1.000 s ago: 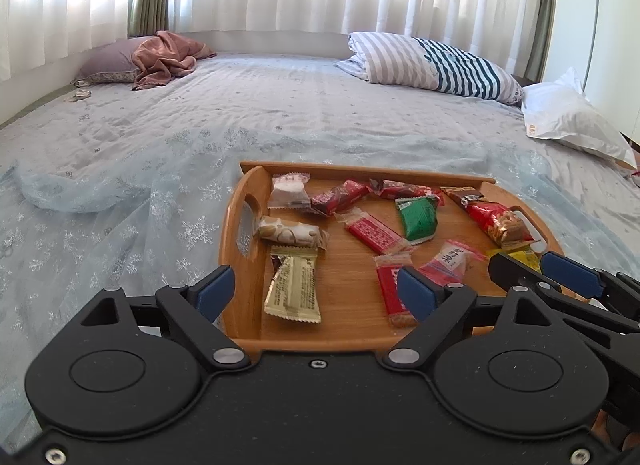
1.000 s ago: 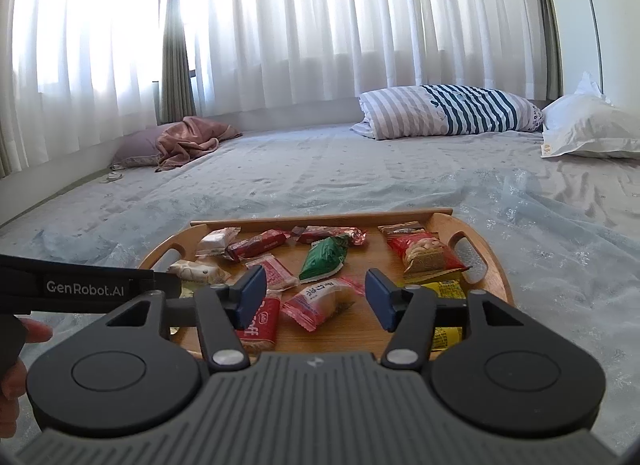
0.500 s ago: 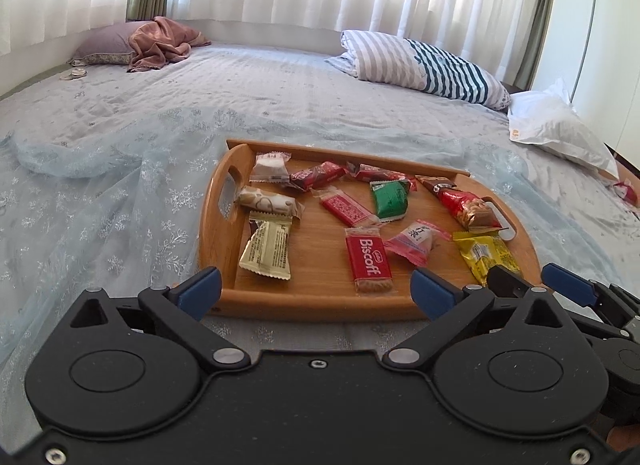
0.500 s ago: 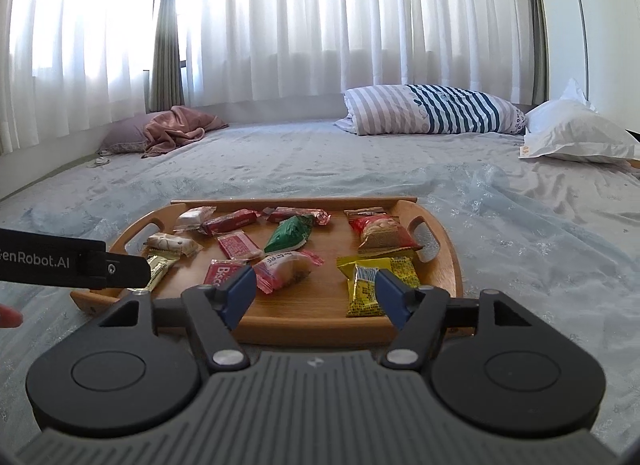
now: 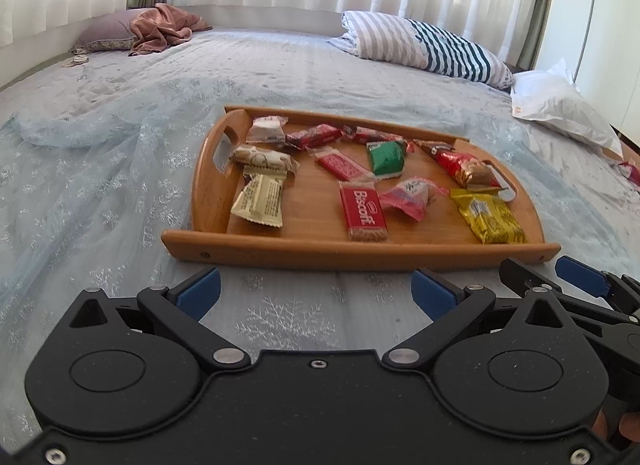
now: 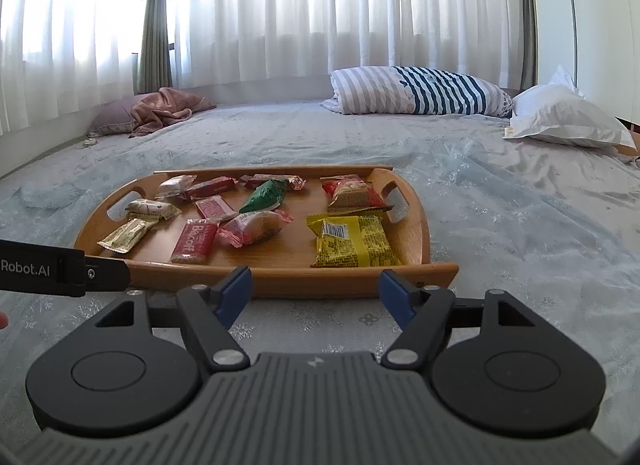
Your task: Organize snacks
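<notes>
Left tongs [image 5: 316,293] spread wide, nothing between the blue pads, hanging just short of the wooden tray's [image 5: 360,253] near rim above the bedspread [image 5: 100,169]. Right tongs [image 6: 314,293] spread as well, empty, also on the near side of that rim; in the left view they sit at the tray's right corner.

Every snack lies ahead of both tongs, on the tray. Straight out from the left tongs is the red Biscoff bar [image 5: 363,213], long axis running away from the tongs, so the pads would close across its narrow width. Left of it lies the cream wrapper [image 5: 259,201], also pointing roughly away. The yellow packet [image 6: 352,241] sits nearest the right tongs, just behind the rim, long axis across that view. The pink wrapped sweet [image 6: 256,227] lies between Biscoff and yellow packet, and the green packet [image 5: 385,157] is further back, with more red wrappers along the far rim.

Snacks are loose and mixed, none grouped by kind. That fits sorting about to happen, or snacks simply gathered onto the tray and left; I can't judge which.
</notes>
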